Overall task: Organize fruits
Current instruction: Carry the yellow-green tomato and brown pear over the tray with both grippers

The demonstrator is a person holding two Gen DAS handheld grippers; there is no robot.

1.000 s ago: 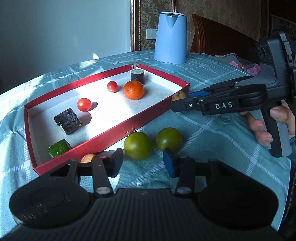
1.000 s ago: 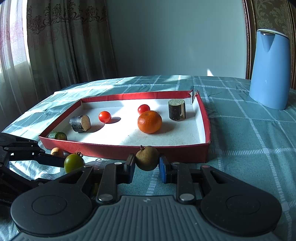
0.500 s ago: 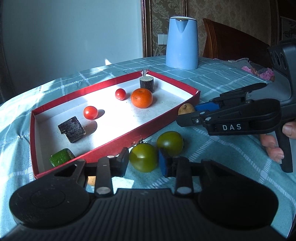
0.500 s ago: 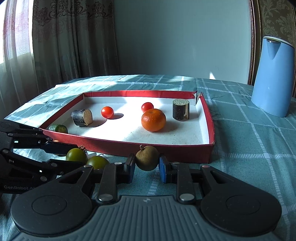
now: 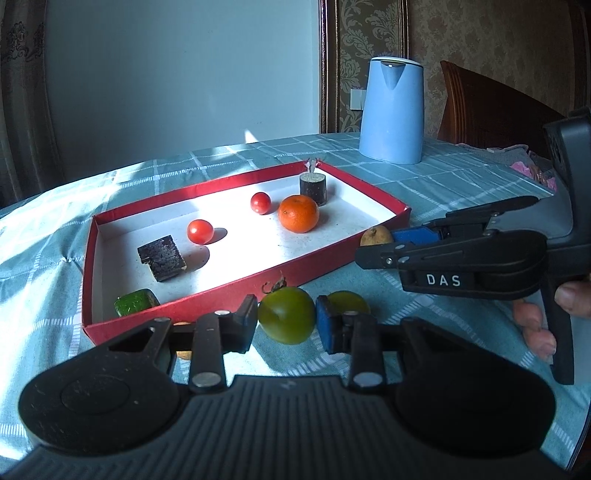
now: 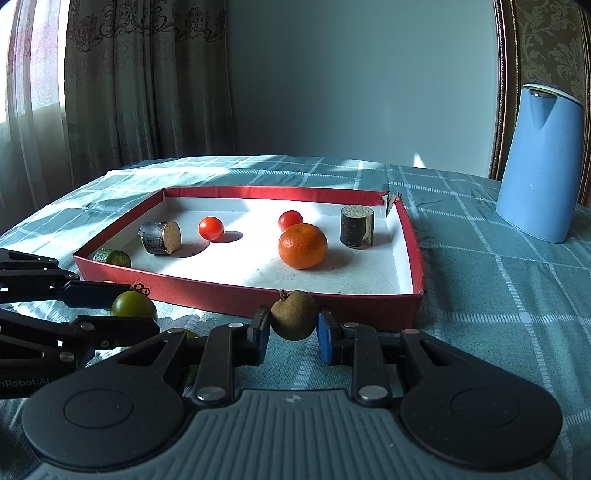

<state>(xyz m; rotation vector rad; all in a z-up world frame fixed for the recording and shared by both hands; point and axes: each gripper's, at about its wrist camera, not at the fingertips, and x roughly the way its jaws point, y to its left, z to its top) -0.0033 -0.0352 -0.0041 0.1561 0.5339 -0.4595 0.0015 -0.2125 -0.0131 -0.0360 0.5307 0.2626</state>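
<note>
Grabbing both at once looks like the plan: left gripper (image 5: 286, 325) is clamped on the green tomato (image 5: 286, 315) and right gripper (image 6: 292, 332) on the brown fruit (image 6: 293, 315), both just outside the red tray (image 6: 412, 236), probably headed inside.

A plain pale wall (image 6: 369, 92) rose beyond the bench (image 6: 498, 295), which wore a teal checked cloth. Patterned curtains (image 6: 129, 81) hung at a bright window to the left. Damask wallpaper (image 5: 461, 33) and a dark wooden chair back (image 5: 491, 107) stood to the right. Sunlight streaked the cloth.
</note>
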